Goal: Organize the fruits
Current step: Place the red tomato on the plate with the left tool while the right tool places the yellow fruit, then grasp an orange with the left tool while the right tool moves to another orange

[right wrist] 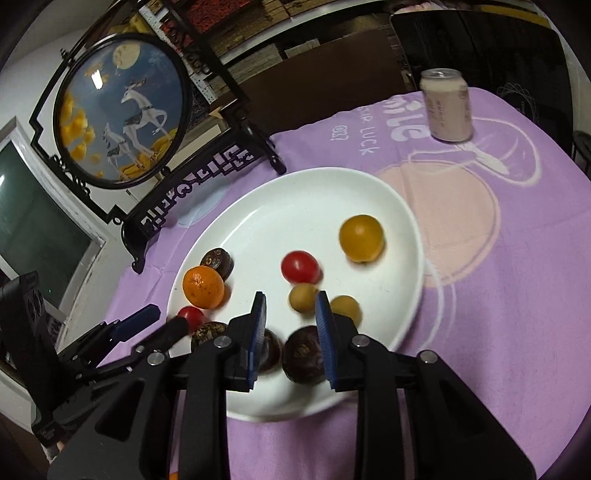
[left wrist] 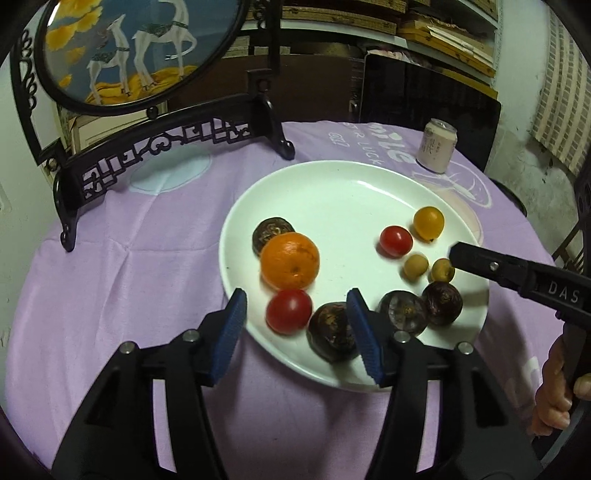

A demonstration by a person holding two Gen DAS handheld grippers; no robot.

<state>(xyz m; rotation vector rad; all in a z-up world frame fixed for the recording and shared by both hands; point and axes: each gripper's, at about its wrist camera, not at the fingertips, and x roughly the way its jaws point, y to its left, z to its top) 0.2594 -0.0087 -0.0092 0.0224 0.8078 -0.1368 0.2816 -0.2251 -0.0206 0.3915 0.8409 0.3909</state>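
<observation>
Purple tablecloth (left wrist: 110, 258); white plate (left wrist: 332, 192) fruit between parted right gripper (right wrist: 290, 299), untouched.

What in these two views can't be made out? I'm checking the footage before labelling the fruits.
- Dark fruit, right wrist view: mostly hidden behind the right gripper's finger.
- Pale round fruit, left wrist view: partly covered by the right gripper's tip.
- Can print: blurred, too small to read.
- Plate near rim: motion-blurred, hidden by the grippers.

Table (left wrist: 110, 258) under lilac printed cloth, round deer painting (left wrist: 122, 48) in black carved stand at 11 o'clock, stacked wooden shelves (left wrist: 424, 29) at 12, white wall (left wrist: 524, 158) at 2.
</observation>
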